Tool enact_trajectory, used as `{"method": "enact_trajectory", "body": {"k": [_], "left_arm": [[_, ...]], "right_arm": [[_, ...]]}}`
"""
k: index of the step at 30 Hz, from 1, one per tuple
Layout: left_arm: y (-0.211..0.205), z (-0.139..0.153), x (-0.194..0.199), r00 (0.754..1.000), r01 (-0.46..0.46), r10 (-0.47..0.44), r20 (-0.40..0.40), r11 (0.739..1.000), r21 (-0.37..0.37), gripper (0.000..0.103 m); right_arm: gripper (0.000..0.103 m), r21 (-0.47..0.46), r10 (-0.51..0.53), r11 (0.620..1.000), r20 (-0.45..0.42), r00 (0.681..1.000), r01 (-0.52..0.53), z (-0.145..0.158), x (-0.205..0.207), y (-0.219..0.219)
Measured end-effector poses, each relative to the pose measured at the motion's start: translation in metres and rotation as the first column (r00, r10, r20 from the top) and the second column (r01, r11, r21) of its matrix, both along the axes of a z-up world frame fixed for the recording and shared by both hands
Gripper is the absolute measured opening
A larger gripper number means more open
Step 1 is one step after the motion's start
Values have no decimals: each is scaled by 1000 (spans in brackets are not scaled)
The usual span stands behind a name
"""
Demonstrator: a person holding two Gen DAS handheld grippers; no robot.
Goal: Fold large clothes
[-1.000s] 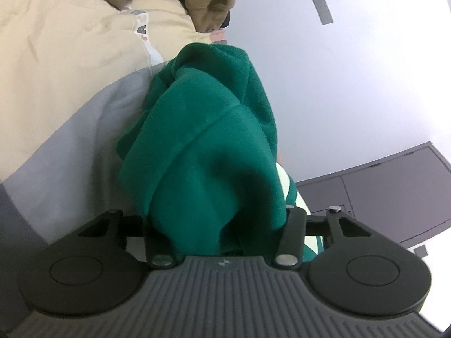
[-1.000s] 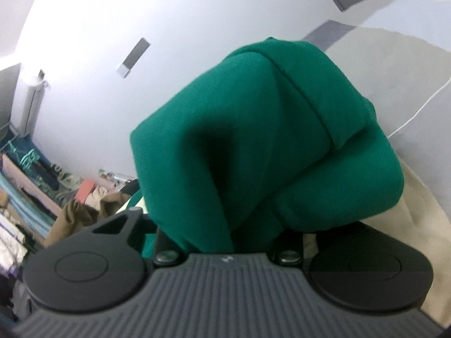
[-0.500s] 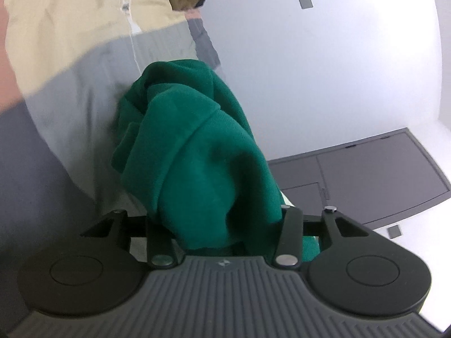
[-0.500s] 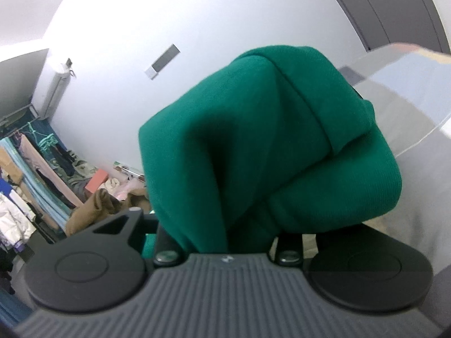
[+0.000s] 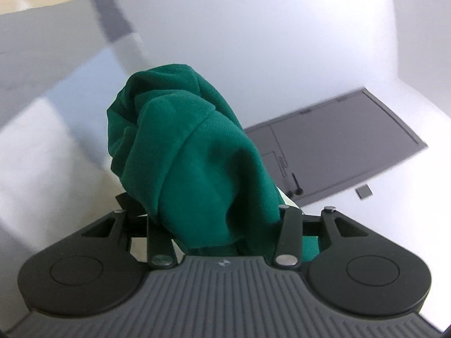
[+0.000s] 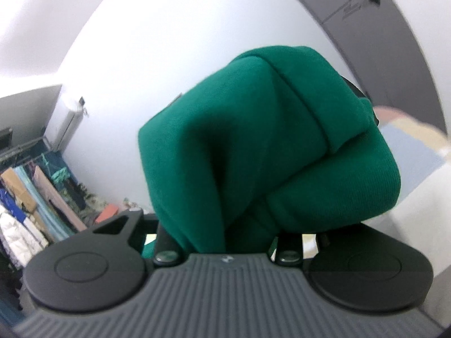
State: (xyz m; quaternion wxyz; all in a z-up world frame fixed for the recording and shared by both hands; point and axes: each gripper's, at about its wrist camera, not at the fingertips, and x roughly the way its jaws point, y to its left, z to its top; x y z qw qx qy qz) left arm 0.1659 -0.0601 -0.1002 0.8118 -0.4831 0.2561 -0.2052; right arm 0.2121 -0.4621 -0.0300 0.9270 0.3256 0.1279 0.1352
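Setting: white wall [image 5: 282, 42], dark grey cabinet doors [image 5: 338, 146]. Item: thick green knit garment [image 5: 191, 163], bunched, held aloft, clamped by left gripper [image 5: 214, 219] and right gripper [image 6: 225, 225]. Risk: bulky folds could slip free, dropping a corner.

Black grippers [image 5: 222, 219], ribbed grey housings

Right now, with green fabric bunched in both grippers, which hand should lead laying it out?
Neither clearly. The left gripper and the right gripper are each shut on the green garment, bunched over the fingers. They probably need to move together.
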Motion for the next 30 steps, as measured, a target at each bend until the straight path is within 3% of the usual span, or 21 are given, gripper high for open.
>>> {"method": "enact_trajectory", "body": {"k": [5, 10, 14, 18, 22, 26, 30], "left_arm": [[-64, 16, 44, 998, 39, -40, 45, 999, 18, 49], [-122, 10, 92, 993, 91, -95, 66, 994, 66, 49], [-162, -15, 133, 990, 131, -136, 43, 985, 109, 49], [-184, -50, 151, 986, 163, -166, 5, 975, 152, 49], [-188, -93, 160, 983, 184, -182, -32, 965, 187, 49], [-177, -124, 154, 978, 196, -206, 24, 957, 214, 49], [-182, -137, 142, 968, 215, -241, 62, 936, 280, 49]], "right_arm": [[39, 12, -83, 997, 43, 996, 83, 3, 9, -41], [39, 38, -159, 987, 42, 986, 158, -22, 22, -82], [39, 80, -214, 974, 10, 977, 213, -63, 32, -110], [39, 114, -242, 962, -53, 969, 246, -115, 36, -139], [39, 118, -239, 960, -120, 964, 253, -163, 41, -139], [39, 136, -222, 961, -134, 966, 240, -205, 36, -132], [39, 179, -229, 950, -155, 961, 256, -233, 29, -131]]}}
